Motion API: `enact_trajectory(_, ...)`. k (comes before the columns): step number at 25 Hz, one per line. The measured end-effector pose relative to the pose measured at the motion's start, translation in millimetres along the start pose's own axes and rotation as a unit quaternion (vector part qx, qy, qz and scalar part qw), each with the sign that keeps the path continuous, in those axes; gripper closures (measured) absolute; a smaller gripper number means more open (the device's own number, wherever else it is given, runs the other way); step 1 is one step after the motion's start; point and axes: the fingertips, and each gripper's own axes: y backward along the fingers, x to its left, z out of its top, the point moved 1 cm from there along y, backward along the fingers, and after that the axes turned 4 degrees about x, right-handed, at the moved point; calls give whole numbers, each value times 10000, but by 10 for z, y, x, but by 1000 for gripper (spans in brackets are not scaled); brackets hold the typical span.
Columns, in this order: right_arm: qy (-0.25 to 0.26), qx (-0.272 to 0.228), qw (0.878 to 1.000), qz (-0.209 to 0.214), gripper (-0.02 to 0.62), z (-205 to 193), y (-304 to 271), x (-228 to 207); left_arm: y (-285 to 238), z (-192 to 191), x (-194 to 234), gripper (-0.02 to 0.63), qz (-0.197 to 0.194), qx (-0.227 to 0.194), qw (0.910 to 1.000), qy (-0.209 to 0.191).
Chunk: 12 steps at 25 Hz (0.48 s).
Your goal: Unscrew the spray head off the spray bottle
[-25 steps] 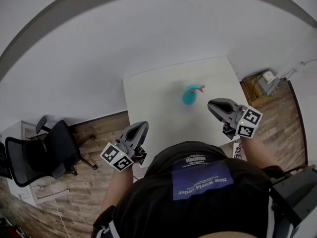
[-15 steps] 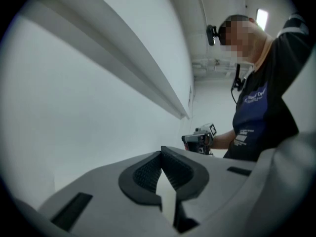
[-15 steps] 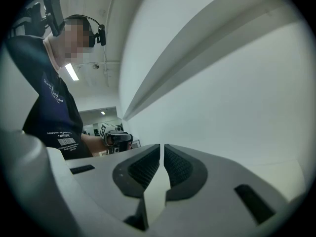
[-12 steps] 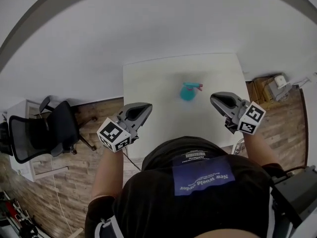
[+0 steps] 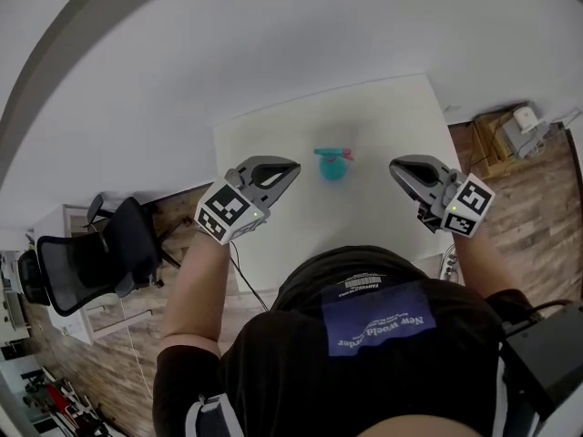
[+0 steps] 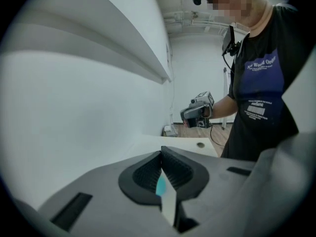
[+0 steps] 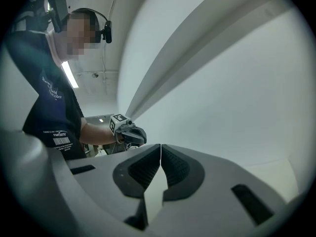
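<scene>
The head camera sits above the person's black T-shirt (image 5: pixel 364 335). It looks steeply down, from well off, onto the white square table (image 5: pixel 264 144) set against the plain white wall (image 5: pixel 182 53). The grey plastic left tongs (image 5: pixel 293 165) and the matching right tongs (image 5: pixel 393 166) show at either side. Each tongs camera rides low, close behind its own jaws, and looks out along them. These two face each other: each sees the other tongs and the person. All three views share the wall.

We glimpse only a thin sliver of the teal plastic spray bottle (image 6: pixel 160 185) behind the left gripper (image 6: pixel 161 153), whose jaws are pressed together.
</scene>
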Motion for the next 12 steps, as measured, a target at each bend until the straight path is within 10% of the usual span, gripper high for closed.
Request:
enact_trajectory(9, -278, -203, 9983, -476, 598, -139, 345, -196, -618, -206, 235, 597, -823, 1311, 9841, -877)
enact_trajectory(12, -358, -246, 9972, -614, 598, -176, 423, -260, -767, -299, 258, 479, -1209, 1635, 9757, -814)
